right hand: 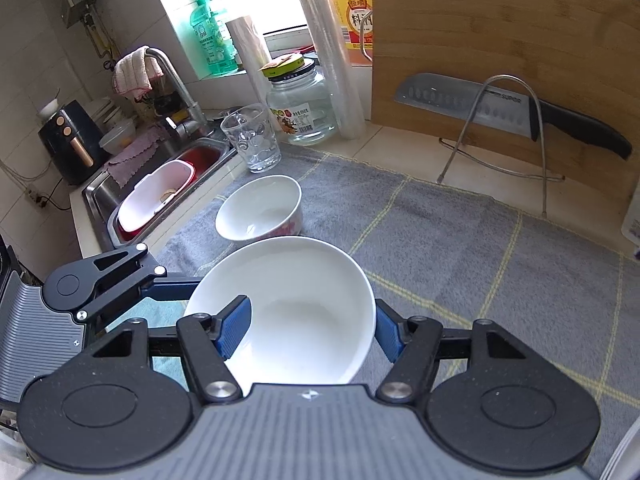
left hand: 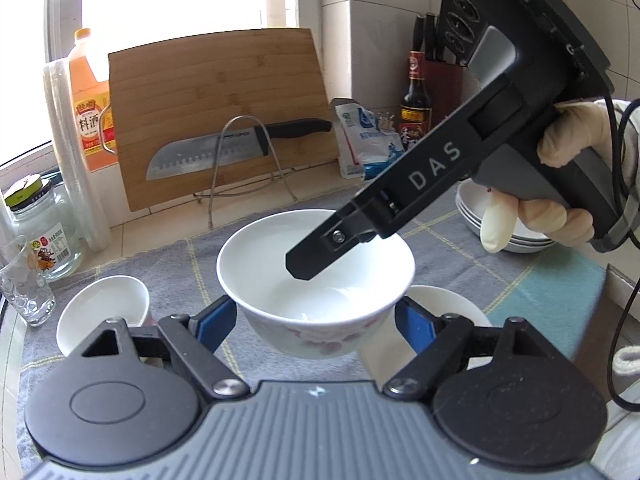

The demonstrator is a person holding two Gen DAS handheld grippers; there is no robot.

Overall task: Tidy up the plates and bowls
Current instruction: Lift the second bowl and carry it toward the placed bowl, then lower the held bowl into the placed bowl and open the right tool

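The left gripper (left hand: 316,320) clamped the floral white bowl (left hand: 316,264) by its outer wall; the right gripper (right hand: 308,332) gripped that bowl's rim, one pad inside.

Knife (left hand: 208,152) against cutting board (left hand: 216,80)

Left tool (left hand: 316,320): blue pads (left hand: 214,326) set against opposite outer walls of the flowered bowl (left hand: 316,280), clamped on it from both sides; pointed downward at a slant.

Right tool (right hand: 308,330): one blue pad (right hand: 234,328) inside the plain white bowl (right hand: 288,312), the other against its outer wall, rim pinched between them; tilted steeply down. Seen from the left camera, reaching over the flowered bowl from upper right, fingertip inside its rim.

Gloved hand (left hand: 560,184): wrapped round the right tool's grey handle, right of the flowered bowl.
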